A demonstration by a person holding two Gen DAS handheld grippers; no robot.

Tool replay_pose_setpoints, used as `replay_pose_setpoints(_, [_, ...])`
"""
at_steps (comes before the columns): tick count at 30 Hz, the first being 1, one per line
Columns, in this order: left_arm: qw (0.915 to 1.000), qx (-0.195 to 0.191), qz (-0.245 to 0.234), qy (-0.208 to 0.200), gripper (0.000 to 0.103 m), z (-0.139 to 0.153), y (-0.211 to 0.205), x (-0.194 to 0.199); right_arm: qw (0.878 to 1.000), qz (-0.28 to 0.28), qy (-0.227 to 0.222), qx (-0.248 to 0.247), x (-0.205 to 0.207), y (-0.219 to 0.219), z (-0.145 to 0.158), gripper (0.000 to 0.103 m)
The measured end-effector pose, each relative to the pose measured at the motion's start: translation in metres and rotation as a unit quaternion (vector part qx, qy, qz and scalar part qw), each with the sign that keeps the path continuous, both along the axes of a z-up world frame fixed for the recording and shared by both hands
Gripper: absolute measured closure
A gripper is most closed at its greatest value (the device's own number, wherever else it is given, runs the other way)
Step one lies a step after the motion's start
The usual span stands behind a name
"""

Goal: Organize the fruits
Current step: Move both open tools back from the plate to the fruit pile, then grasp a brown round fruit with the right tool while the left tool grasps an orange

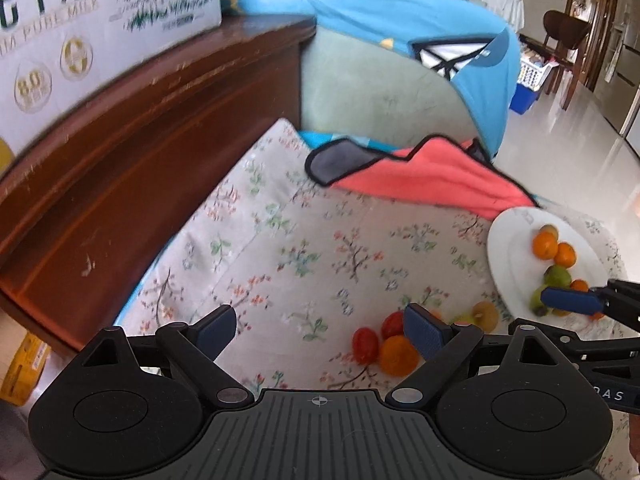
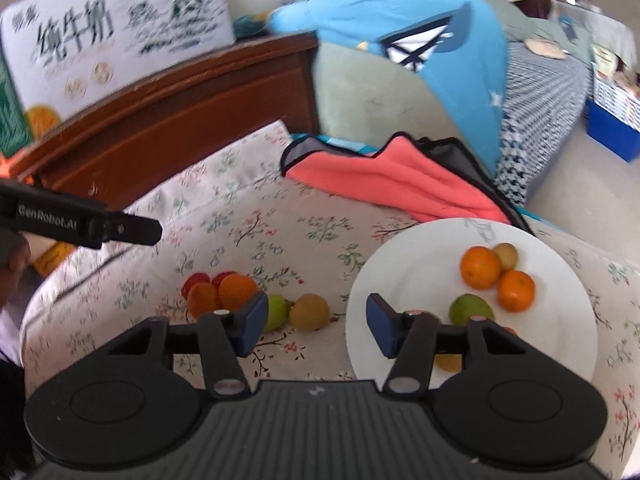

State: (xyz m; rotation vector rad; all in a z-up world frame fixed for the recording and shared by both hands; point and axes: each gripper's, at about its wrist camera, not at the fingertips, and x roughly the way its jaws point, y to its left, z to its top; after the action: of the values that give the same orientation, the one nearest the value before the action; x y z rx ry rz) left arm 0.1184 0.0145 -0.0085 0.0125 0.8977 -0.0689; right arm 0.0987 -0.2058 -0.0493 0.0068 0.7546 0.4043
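Right wrist view: my right gripper (image 2: 318,326) part open, empty, at white plate (image 2: 400,264) rim.
Left wrist view: my left gripper (image 1: 320,330) wide open, empty, beside loose fruits (image 1: 398,354).

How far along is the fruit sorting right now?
Partly done. Two oranges and a green fruit already sit on the white plate. Both claws, left and right, hold nothing. A loose pile on the floral cloth remains.

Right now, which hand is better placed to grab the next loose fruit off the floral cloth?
Left. The left gripper hangs open beside the loose fruit pile on the floral cloth, its jaws empty. The right gripper hangs at the white plate rim, with nothing between its jaws.
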Motion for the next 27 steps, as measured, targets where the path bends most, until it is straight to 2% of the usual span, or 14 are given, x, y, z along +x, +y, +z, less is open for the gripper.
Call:
replay_pose_setpoints(6, [0.9989, -0.027, 0.015, 0.035, 0.011, -0.014, 0.012, 0.004, 0.998, 0.052, -0.003, -0.046, 0.01, 0.016, -0.014, 0.051])
replay_pose_setpoints(11, [0.9988, -0.028, 0.017, 0.038, 0.011, -0.015, 0.012, 0.004, 0.995, 0.079, -0.007, -0.061, 0.017, 0.022, -0.021, 0.054])
replay_pose_setpoints(15, [0.9984, -0.033, 0.019, 0.041, 0.011, -0.016, 0.013, 0.003, 0.99, 0.11, -0.026, -0.081, 0.018, 0.029, -0.022, 0.055])
replay_pose_setpoints(19, [0.9978, -0.04, 0.018, 0.049, 0.011, -0.018, 0.012, 0.004, 0.99, 0.115, -0.025, -0.073, 0.022, 0.028, -0.022, 0.056])
replay_pose_setpoints(22, [0.9976, -0.042, 0.021, 0.05, 0.011, -0.019, 0.014, 0.004, 0.991, 0.124, -0.006, -0.058, 0.026, 0.022, -0.023, 0.061])
replay_pose_setpoints(27, [0.9974, -0.046, 0.025, 0.051, 0.011, -0.019, 0.016, 0.005, 0.991, 0.128, 0.015, -0.048, 0.029, 0.013, -0.027, 0.063])
